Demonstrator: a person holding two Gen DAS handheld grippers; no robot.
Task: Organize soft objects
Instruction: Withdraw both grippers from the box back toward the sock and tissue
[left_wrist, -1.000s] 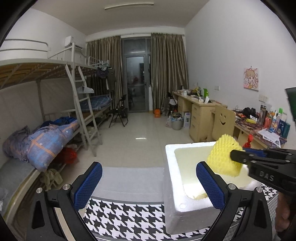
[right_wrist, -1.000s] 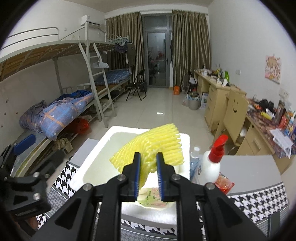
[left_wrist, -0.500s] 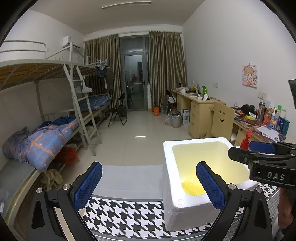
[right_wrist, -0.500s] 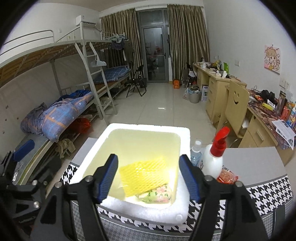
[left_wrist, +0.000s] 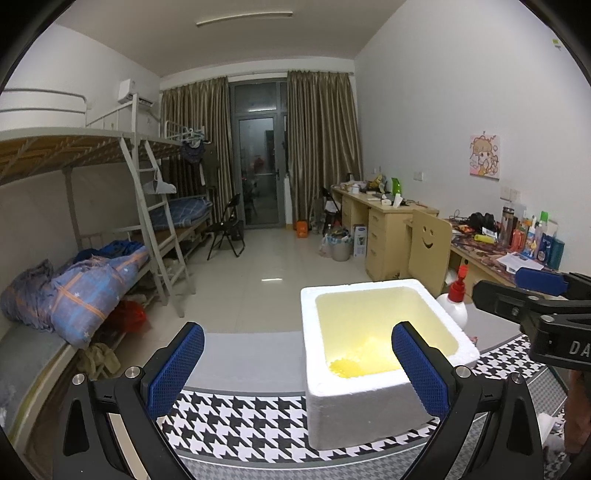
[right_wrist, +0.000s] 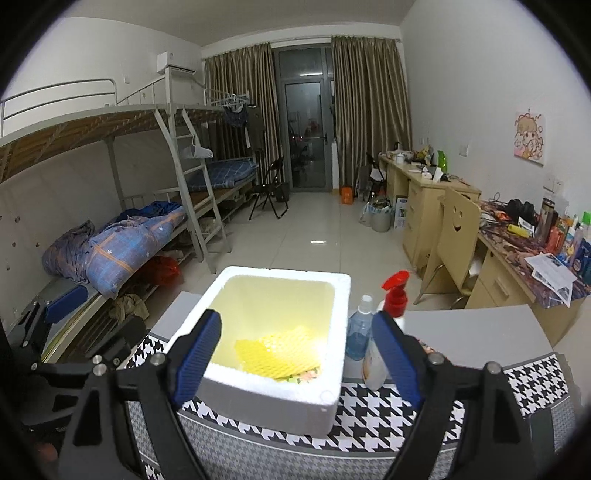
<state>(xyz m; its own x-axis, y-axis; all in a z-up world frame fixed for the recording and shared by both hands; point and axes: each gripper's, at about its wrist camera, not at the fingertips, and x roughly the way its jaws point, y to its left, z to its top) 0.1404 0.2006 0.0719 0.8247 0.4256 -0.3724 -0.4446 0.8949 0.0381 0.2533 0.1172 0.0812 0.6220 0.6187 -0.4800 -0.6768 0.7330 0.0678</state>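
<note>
A white foam box (right_wrist: 332, 397) stands on the houndstooth table; it also shows in the left wrist view (left_wrist: 354, 410). A yellow foam net (right_wrist: 280, 350) lies inside it on top of a floral soft item (right_wrist: 304, 376); in the left wrist view only a yellow edge of the net (left_wrist: 351, 367) shows. My right gripper (right_wrist: 297, 356) is open and empty, held above the box's near side. My left gripper (left_wrist: 297, 371) is open and empty, to the left of the box. The right gripper also appears at the right edge of the left wrist view (left_wrist: 535, 295).
A white pump bottle with a red top (right_wrist: 388, 332) and a clear blue bottle (right_wrist: 358, 332) stand just right of the box. The houndstooth cloth (right_wrist: 424, 417) covers the table. Bunk beds (right_wrist: 129, 240) stand at left, desks (right_wrist: 443, 214) at right.
My right gripper opened and let the yellow foam net drop into the foam box, then drew back and up. The left gripper stayed open and nearly still.
</note>
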